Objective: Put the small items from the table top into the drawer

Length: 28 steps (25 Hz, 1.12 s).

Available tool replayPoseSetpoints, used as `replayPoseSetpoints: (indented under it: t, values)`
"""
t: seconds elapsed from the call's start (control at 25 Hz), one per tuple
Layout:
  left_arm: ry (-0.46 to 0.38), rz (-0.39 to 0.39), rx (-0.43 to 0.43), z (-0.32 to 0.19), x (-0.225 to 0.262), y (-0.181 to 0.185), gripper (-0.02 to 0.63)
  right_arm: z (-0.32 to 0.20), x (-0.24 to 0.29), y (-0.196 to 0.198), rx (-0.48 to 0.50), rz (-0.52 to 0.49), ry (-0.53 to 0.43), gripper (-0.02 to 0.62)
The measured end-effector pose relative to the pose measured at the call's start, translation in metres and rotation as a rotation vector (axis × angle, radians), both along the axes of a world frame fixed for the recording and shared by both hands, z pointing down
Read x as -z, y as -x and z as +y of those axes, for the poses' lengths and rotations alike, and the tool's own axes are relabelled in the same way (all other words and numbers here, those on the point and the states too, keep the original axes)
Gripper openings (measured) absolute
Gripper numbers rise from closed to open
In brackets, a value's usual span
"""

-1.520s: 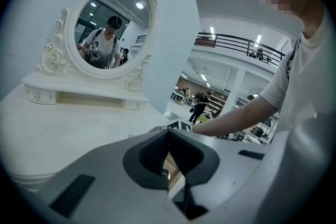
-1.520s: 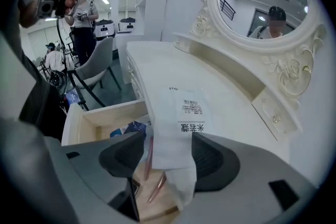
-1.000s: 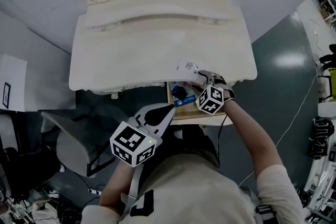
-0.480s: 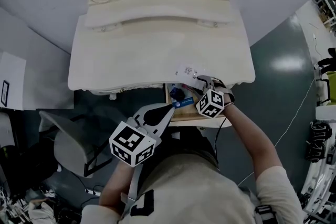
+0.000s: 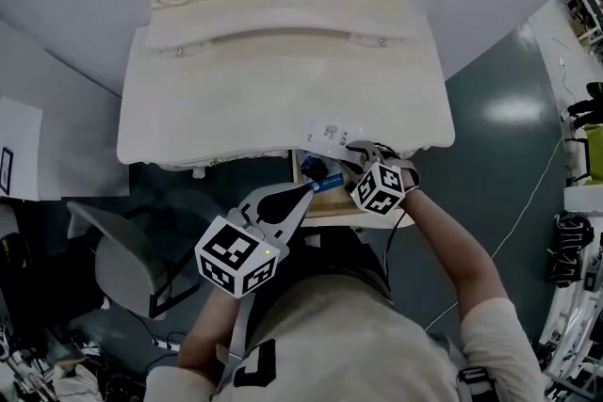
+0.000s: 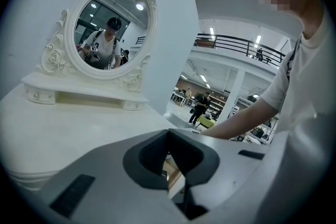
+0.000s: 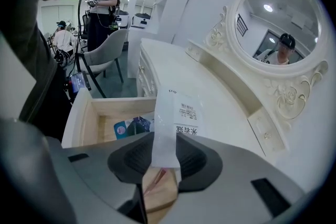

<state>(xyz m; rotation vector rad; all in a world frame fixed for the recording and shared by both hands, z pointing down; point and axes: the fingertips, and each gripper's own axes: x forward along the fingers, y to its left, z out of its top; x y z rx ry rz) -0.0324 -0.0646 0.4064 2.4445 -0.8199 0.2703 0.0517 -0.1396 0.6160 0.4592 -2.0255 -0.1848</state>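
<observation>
Packet (image 7: 177, 113) at the tabletop (image 7: 231, 113) front edge, above the open drawer (image 7: 84, 113), was pinched by the right gripper's (image 7: 164, 150) just-closing jaws; left gripper (image 6: 168, 132) hung clenched, empty.

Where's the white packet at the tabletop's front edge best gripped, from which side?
Grip the white packet by its near end, from the drawer side: it lies flat, that end overhanging. The right gripper has just been closing its jaws around that end.

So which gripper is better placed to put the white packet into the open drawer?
The right gripper: its jaws have just been closing on the white packet by the open drawer. The left gripper hangs shut, away from it.
</observation>
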Motion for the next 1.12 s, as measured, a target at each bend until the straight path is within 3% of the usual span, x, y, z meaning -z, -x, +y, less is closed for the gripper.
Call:
replayPoseSetpoints:
  t: [0.2, 0.52, 0.72, 0.96, 1.12]
  values:
    - [0.001, -0.002, -0.003, -0.001, -0.001, -0.001, 0.057, -0.001, 0.011, 0.003, 0.004, -0.038, -0.039, 0.066]
    - [-0.003, -0.001, -0.002, 0.0, 0.0, 0.001, 0.057, 0.0, 0.024, 0.013, -0.037, -0.125, 0.033, 0.06]
    - [-0.002, -0.005, 0.0, 0.002, -0.001, 0.003, 0.057, -0.012, 0.02, 0.012, 0.012, -0.038, -0.075, 0.058]
    - [0.003, -0.006, 0.015, 0.001, -0.001, 0.009, 0.057, -0.008, 0.019, 0.016, -0.005, -0.061, -0.013, 0.035]
    - [0.002, -0.001, 0.013, -0.001, 0.0, 0.008, 0.057, -0.01, 0.022, 0.014, -0.112, -0.131, 0.104, 0.032]
